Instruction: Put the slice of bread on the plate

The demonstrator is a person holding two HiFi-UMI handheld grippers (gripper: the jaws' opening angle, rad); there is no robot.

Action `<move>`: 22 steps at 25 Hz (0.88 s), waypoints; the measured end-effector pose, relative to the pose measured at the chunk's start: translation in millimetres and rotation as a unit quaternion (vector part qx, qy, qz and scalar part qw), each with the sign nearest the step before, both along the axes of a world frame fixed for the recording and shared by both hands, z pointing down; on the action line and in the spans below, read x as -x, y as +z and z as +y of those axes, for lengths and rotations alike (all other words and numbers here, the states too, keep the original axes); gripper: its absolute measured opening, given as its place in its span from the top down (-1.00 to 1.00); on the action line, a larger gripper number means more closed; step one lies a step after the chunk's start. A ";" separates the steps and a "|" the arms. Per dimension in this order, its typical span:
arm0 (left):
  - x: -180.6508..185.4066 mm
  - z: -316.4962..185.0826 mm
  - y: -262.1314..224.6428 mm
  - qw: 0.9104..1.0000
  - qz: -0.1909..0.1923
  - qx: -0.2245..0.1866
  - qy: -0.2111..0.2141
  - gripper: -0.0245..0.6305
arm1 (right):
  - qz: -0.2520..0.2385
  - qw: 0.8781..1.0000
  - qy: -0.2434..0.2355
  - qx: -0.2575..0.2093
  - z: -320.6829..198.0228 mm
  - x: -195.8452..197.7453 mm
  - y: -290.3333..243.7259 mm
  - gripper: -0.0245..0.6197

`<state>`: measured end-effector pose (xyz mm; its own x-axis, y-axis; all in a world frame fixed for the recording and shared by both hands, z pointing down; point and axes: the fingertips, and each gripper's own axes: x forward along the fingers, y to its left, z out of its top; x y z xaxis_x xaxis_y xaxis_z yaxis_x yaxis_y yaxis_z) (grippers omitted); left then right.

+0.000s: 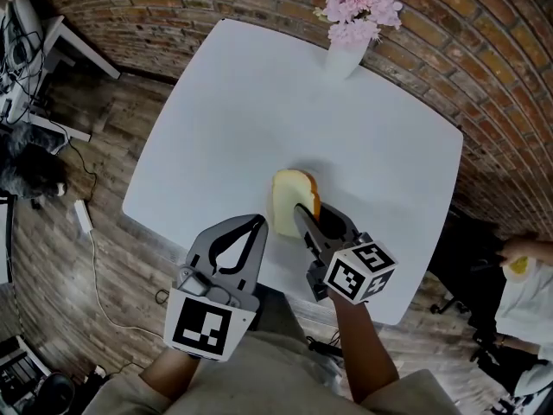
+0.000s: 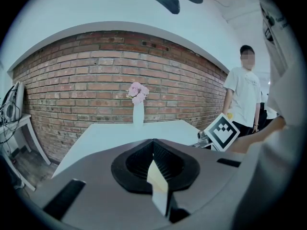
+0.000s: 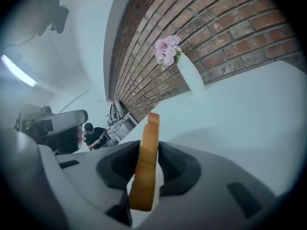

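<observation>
right tongs (image 3: 147, 153): gripping bread slice (image 1: 289, 199) (over table (image 1: 259, 111)) | left tongs (image 1: 257, 222): closed

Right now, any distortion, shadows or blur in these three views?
Head view: fisheye bows the brick wall; the bread throws a soft shadow on the table. Left gripper view: dark vignette, wall arched. Right gripper view: tilted, bread blurred close up, flowers sharper.

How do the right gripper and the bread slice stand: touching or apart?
Touching. The right gripper view shows the bread slice standing on edge between the jaws of the right gripper, with both pads pressed against its faces.
</observation>
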<state>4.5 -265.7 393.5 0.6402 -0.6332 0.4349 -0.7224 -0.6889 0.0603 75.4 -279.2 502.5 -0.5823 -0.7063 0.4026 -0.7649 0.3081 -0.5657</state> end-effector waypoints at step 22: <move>6.0 3.6 5.0 1.000 0.000 0.007 -0.001 0.89 | 0.254 0.967 -0.001 0.015 -4.7 -23.7 42.8 -0.10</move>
<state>-1.6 -262.1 398.5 0.6391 -0.6278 0.4444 -0.7233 -0.6871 0.0694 99.1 -283.9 545.3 -0.3049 -0.6889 0.6576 -0.9462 0.2979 -0.1265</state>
